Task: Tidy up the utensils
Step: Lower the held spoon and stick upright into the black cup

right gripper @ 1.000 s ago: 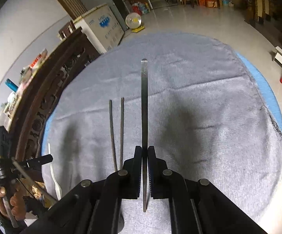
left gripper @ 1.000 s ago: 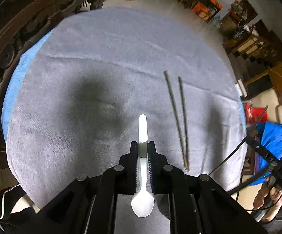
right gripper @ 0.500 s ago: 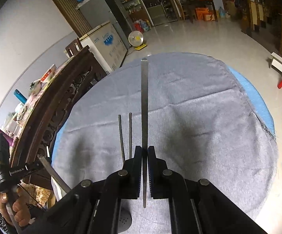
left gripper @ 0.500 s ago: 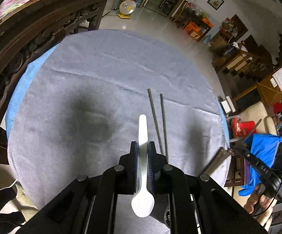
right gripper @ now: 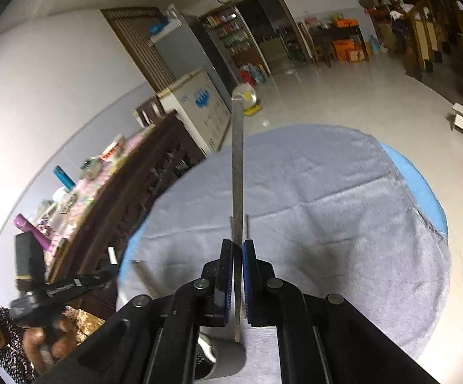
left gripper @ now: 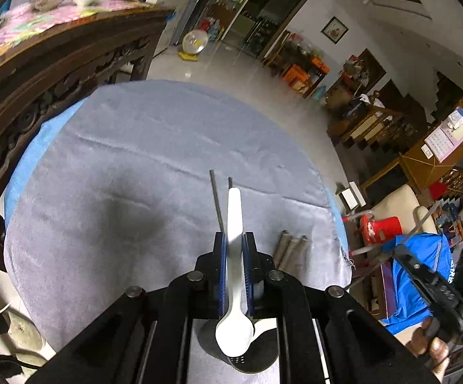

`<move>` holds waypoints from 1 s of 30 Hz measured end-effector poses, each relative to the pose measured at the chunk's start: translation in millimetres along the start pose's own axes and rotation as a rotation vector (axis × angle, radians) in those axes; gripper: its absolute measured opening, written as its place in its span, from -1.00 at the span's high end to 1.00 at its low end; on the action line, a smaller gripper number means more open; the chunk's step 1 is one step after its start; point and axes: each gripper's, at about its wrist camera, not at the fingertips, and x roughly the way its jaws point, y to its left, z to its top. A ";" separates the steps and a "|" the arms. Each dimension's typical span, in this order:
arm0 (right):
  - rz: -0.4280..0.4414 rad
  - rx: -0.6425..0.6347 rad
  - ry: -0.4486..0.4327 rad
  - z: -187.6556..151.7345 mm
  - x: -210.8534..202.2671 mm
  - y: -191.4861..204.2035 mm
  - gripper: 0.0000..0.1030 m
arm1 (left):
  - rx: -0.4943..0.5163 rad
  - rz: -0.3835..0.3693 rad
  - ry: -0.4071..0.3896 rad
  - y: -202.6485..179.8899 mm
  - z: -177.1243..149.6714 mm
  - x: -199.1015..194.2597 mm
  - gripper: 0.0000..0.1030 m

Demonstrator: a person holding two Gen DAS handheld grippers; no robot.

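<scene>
Currently my round desk [left gripper: 109, 166] under its grey cloth carries a dark perforated utensil holder [left gripper: 247, 356] at the near edge and two chopsticks [left gripper: 217, 198] mid-desk, not yet stowed. Left tongs [left gripper: 234, 243] are clenched on a white spoon [left gripper: 234, 329], right tongs [right gripper: 237, 249] on a flat metal utensil [right gripper: 238, 172], neither yet in the holder.

Left wrist view: the spoon [left gripper: 234, 256] hides most of one chopstick [left gripper: 230, 181]; the gripper frame covers most of the dark holder [left gripper: 247, 363]. Right wrist view: the holder [right gripper: 218, 364] is cut off by the bottom edge; the flat utensil [right gripper: 238, 176] hides the chopsticks almost wholly.
</scene>
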 end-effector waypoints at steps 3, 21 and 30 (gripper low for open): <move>0.028 -0.011 -0.016 -6.7 -10.6 11.8 0.87 | 0.020 -0.009 -0.016 -7.8 -7.6 -0.5 0.80; 0.044 -0.059 0.051 -57.8 22.8 36.9 0.87 | 0.120 0.047 -0.111 -28.3 -55.9 19.6 0.80; 0.035 -0.051 0.094 -73.2 40.9 29.9 0.87 | 0.132 0.073 -0.090 -28.3 -70.9 35.1 0.80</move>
